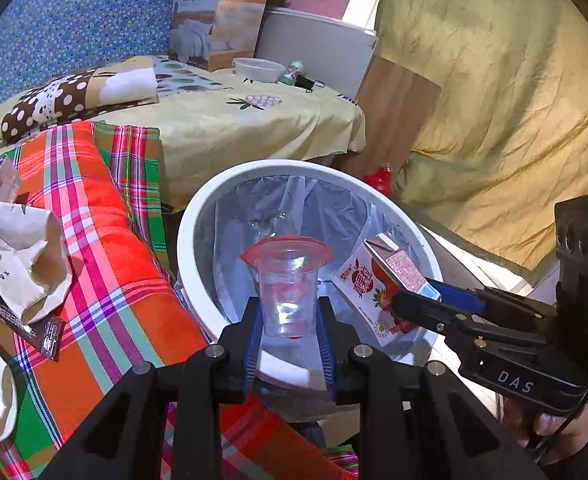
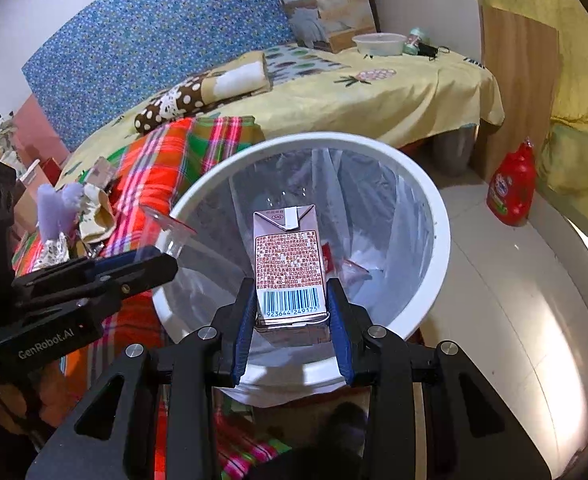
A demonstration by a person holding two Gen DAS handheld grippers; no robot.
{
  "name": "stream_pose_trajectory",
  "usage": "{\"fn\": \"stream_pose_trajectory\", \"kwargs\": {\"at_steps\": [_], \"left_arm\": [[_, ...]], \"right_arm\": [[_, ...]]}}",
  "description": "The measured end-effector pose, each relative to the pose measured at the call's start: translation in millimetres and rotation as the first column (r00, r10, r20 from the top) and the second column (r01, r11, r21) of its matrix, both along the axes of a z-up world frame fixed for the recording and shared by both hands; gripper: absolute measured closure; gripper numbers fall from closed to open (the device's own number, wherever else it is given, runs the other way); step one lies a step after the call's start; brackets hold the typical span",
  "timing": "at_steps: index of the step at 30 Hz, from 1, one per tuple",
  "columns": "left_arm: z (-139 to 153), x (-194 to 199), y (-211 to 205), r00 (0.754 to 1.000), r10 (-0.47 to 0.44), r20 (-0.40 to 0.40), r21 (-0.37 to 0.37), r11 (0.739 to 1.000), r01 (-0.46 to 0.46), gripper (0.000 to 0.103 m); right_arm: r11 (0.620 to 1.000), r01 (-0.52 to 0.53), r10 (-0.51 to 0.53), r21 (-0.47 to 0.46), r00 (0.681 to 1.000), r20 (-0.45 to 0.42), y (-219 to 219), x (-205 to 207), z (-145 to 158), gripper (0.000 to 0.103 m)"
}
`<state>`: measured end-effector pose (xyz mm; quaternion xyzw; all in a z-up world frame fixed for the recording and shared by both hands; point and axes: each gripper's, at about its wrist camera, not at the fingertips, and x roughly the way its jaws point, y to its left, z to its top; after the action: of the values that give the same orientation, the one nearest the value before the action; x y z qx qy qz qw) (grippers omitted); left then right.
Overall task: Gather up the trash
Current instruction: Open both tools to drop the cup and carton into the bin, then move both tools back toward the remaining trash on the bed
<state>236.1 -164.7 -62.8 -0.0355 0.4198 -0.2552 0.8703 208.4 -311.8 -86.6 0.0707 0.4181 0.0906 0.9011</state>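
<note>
My left gripper [image 1: 290, 320] is shut on a clear plastic cup [image 1: 288, 288] with a red rim, held over the white trash bin [image 1: 190, 216] lined with a clear bag. My right gripper [image 2: 292, 312] is shut on a strawberry milk carton [image 2: 288, 264], also held over the bin [image 2: 437, 216]. The carton [image 1: 373, 284] and right gripper [image 1: 417, 300] show in the left wrist view; the left gripper [image 2: 162, 260] and cup [image 2: 170, 232] show at the left of the right wrist view. Some red scraps [image 2: 349, 266] lie in the bin.
A crumpled paper cup [image 1: 30, 264] and wrappers [image 1: 22, 328] lie on the plaid blanket [image 1: 106, 248] left of the bin. A red bottle [image 2: 513, 188] stands on the floor at right. The bed holds a pillow [image 1: 54, 104], box [image 1: 218, 20] and plastic bowl [image 1: 258, 69].
</note>
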Motion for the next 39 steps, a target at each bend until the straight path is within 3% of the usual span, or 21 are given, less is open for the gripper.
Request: {"fn": "stream_pose_trajectory", "kwargs": {"at_steps": [5, 8, 21, 32, 39], "left_arm": [[-3.2, 2.6, 0.6, 1.000, 0.007, -0.021, -0.004, 1.000, -0.008, 0.075], [-2.5, 2.3, 1.1, 1.000, 0.006, -0.021, -0.014, 1.000, -0.006, 0.066], [18.9, -17.2, 17.2, 0.999, 0.042, 0.023, -0.048, 0.998, -0.041, 0.065], [41.5, -62.7, 62.0, 0.981, 0.172, 0.094, -0.068, 0.984, -0.166, 0.065], [45.8, -92.7, 98.7, 0.957, 0.260, 0.131, -0.071, 0.965, -0.253, 0.065]], "right_arm": [[1.000, 0.007, -0.007, -0.004, 1.000, -0.011, 1.0, -1.5, -0.3, 0.066], [1.000, 0.009, -0.009, -0.007, 1.000, -0.007, 1.1, -2.1, 1.2, 0.065], [1.000, 0.002, -0.002, 0.002, 0.998, 0.064, 8.4, -13.5, 22.3, 0.059], [0.997, -0.077, 0.071, 0.030, 0.983, 0.170, 34.9, -37.9, 45.2, 0.058], [0.989, -0.142, 0.134, 0.030, 0.975, 0.179, 59.8, -47.2, 46.2, 0.058]]}}
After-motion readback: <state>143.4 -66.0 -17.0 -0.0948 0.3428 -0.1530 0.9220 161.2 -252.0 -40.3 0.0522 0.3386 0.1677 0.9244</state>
